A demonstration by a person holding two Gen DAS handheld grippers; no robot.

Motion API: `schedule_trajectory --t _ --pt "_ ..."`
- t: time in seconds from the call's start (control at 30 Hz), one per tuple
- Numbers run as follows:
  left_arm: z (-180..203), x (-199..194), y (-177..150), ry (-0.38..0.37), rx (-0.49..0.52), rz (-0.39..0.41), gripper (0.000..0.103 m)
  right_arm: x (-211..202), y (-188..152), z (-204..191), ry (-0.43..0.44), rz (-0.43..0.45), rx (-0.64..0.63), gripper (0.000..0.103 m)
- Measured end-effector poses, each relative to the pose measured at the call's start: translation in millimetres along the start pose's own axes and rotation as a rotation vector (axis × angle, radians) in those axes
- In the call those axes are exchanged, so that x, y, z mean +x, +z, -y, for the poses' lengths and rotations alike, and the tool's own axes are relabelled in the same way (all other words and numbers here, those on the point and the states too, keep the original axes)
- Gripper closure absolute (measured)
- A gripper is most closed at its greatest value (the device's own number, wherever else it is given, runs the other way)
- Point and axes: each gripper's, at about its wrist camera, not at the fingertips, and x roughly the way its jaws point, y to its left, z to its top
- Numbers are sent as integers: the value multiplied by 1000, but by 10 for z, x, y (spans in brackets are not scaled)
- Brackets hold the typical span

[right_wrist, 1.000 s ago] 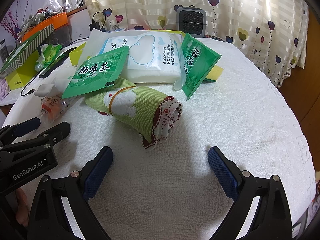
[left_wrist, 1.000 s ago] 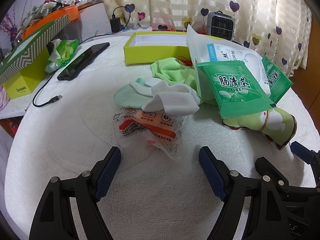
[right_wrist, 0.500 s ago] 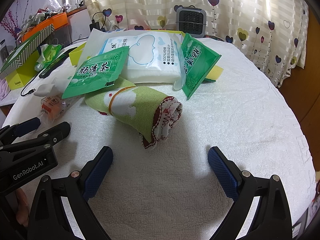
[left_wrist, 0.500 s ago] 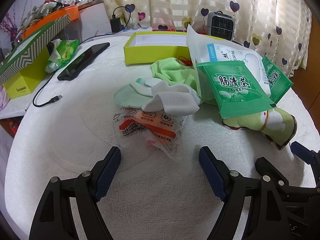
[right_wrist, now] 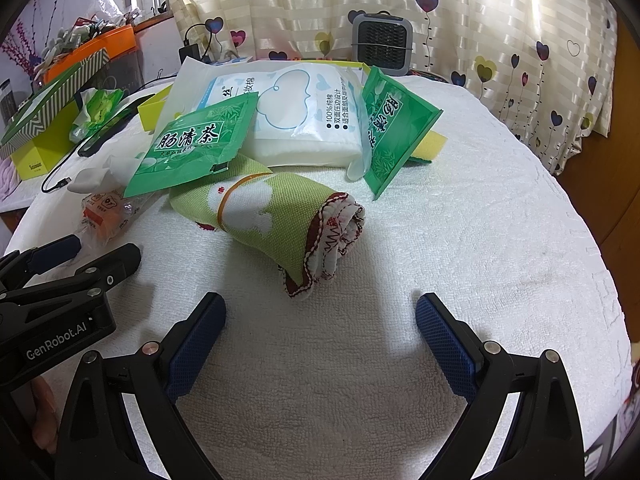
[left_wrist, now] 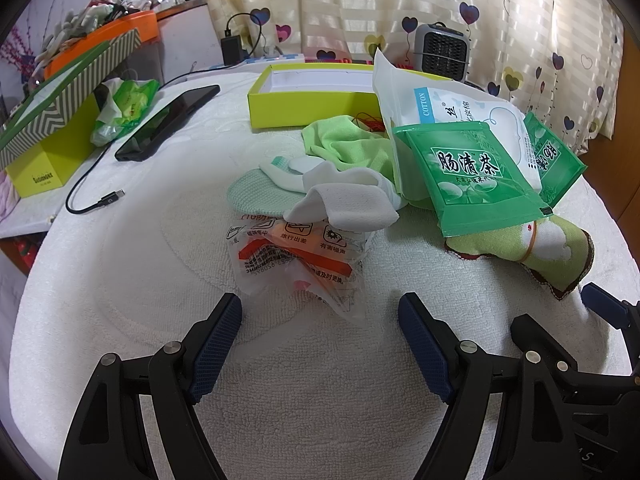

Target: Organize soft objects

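White terry towelling is covering the tabletop [right_wrist: 500, 208] in front of a heart-printed curtain [right_wrist: 460, 8], and I am holding both tools low over it. I am keeping my left gripper [left_wrist: 320, 334] spread wide with nothing between its fingers; a crinkled clear packet with orange printing [left_wrist: 298, 258] is lying just ahead of its fingertips, and a white sock [left_wrist: 344, 204] is resting on the packet's far edge. I am holding my right gripper [right_wrist: 320, 322] spread as well, gripping nothing, with the rolled green towel [right_wrist: 276, 216] lying just beyond its fingertips, the rolled end pointing toward me. A green tea pouch [right_wrist: 192, 148] is leaning over the towel's far end, and a white cotton-pad bag [right_wrist: 296, 120] is sitting behind it. A yellow-green box [left_wrist: 312, 96] is standing open further back.
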Motion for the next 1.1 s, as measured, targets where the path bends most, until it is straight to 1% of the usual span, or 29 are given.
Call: schedule_trajectory --t 0.7,0.83,0.93,1.1 --pt "-6 2 7 0 5 1 23 5 3 -34 7 -7 -9 7" --pt "-43 -6 29 -12 19 18 23 17 31 -8 10 -11 -11 7" --pt "-70 -4 41 -20 30 22 23 12 25 -22 26 -32 -31 7" --pt "-84 10 43 -53 51 19 23 -16 7 14 67 -30 -60 7"
